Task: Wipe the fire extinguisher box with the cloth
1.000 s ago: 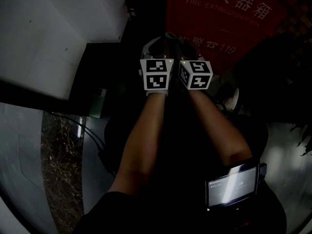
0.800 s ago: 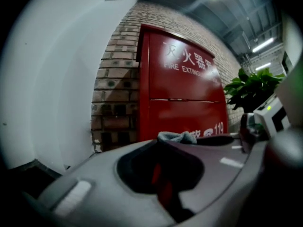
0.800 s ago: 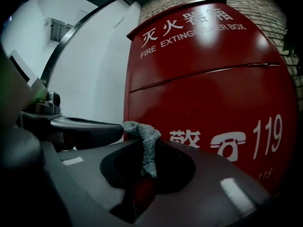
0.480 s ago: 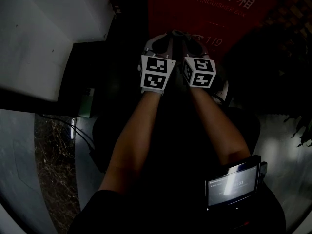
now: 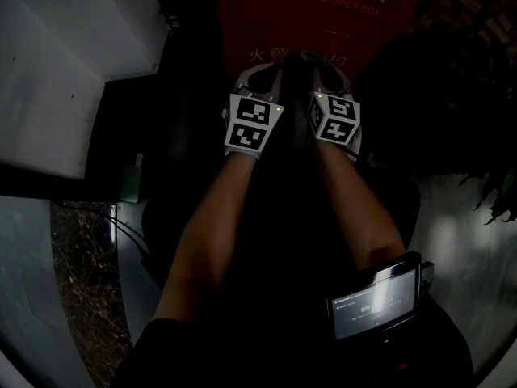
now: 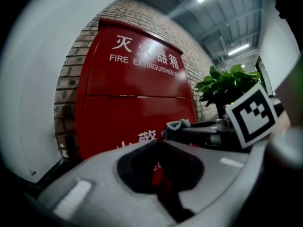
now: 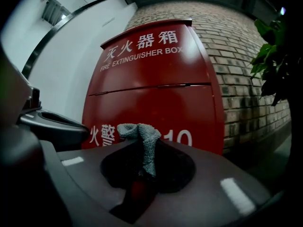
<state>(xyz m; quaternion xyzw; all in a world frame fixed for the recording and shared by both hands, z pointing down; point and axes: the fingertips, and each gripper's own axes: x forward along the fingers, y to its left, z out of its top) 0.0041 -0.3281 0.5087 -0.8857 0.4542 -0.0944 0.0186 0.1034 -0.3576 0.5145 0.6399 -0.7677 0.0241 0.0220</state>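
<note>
Right gripper (image 7: 142, 176) clamped on cloth (image 7: 144, 145); left gripper (image 6: 161, 174) jaws together, empty. Both near fire extinguisher box (image 7: 156, 74), cloth apart from it; wiping looks not yet started.

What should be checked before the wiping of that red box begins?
1. Cloth gripped: ok. The grey cloth is pinched in the right gripper jaws.
2. Left gripper free: ok. Its jaws are together, with nothing between them.
3. Target ahead: ok. The fire extinguisher box faces both grippers.
4. Cloth on box: not ok. It appears short of the front.
5. Plant clear: ok. It stands to the right of the box.
</note>
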